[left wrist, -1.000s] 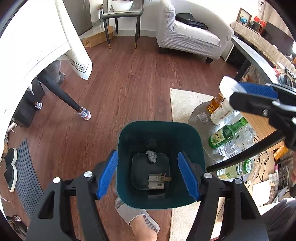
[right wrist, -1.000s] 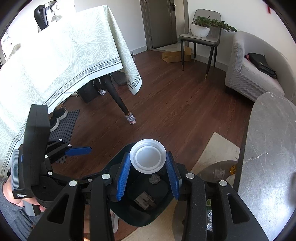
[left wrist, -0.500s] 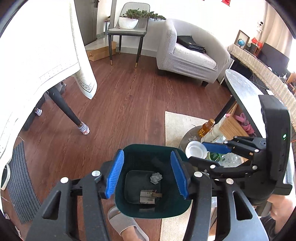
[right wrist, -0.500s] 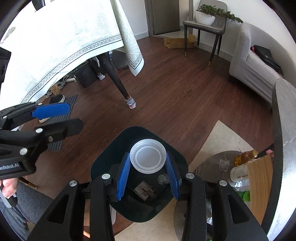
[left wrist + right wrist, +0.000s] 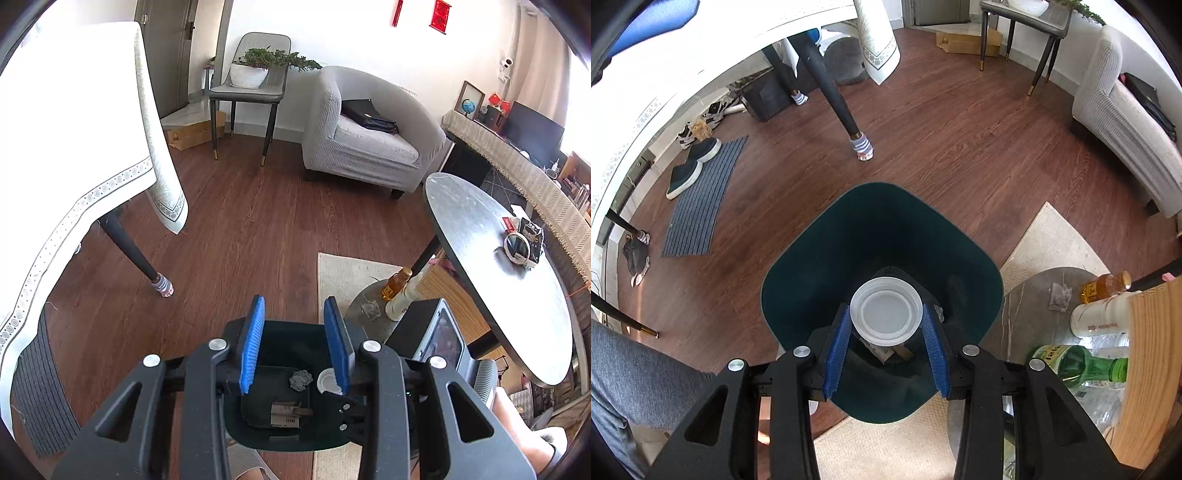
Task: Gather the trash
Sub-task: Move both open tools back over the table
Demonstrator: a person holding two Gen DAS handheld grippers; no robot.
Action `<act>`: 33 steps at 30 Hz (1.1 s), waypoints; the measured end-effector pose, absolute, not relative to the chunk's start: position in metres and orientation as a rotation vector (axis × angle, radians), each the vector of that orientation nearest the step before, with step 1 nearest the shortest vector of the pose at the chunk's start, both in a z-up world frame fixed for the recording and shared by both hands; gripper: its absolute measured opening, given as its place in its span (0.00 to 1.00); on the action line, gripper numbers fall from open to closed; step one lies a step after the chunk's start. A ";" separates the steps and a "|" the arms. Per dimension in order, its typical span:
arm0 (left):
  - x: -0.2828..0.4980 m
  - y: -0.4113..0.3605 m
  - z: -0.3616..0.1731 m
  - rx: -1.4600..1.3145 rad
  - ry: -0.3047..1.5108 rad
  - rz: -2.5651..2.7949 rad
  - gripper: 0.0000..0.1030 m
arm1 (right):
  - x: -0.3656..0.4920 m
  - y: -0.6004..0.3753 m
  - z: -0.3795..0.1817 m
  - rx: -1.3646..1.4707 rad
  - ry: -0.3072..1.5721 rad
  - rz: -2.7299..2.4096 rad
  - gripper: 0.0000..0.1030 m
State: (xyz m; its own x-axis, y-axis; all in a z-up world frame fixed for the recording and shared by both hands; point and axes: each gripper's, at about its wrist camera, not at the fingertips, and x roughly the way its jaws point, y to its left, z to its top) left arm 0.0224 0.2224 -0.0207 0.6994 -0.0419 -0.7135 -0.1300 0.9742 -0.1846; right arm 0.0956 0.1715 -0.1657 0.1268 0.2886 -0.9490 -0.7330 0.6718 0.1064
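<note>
**White cup let go over the bin, bottles still waiting**

Since a second ago the right gripper (image 5: 886,341) has sunk from above the rim into the mouth of the dark green bin (image 5: 798,273), and its jaws have just been opening: the white plastic cup (image 5: 886,312) sits between the blue pads with a sliver of gap on each side, apparently released. Meanwhile the left gripper (image 5: 293,345) has risen clear of the bin; its jaws have just been closing and stand partly apart with nothing between them.

On the bin floor lie a crumpled grey wad (image 5: 301,380) and a flattened carton (image 5: 286,413), so some trash looks collected. Still left, at about three o'clock from the bin, is the low round table (image 5: 1015,306) with an amber bottle (image 5: 1104,286), a white bottle (image 5: 1099,317), a green bottle (image 5: 1078,365) and a scrap (image 5: 1059,295).
</note>
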 end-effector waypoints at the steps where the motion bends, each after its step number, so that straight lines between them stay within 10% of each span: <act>1: 0.023 0.223 -0.019 -0.234 0.791 0.049 0.35 | 0.094 0.171 -0.166 -0.453 1.230 0.777 0.52; 33: 0.054 0.169 0.031 -0.245 0.647 -0.004 0.36 | 0.112 0.048 0.003 -0.233 0.828 0.685 0.45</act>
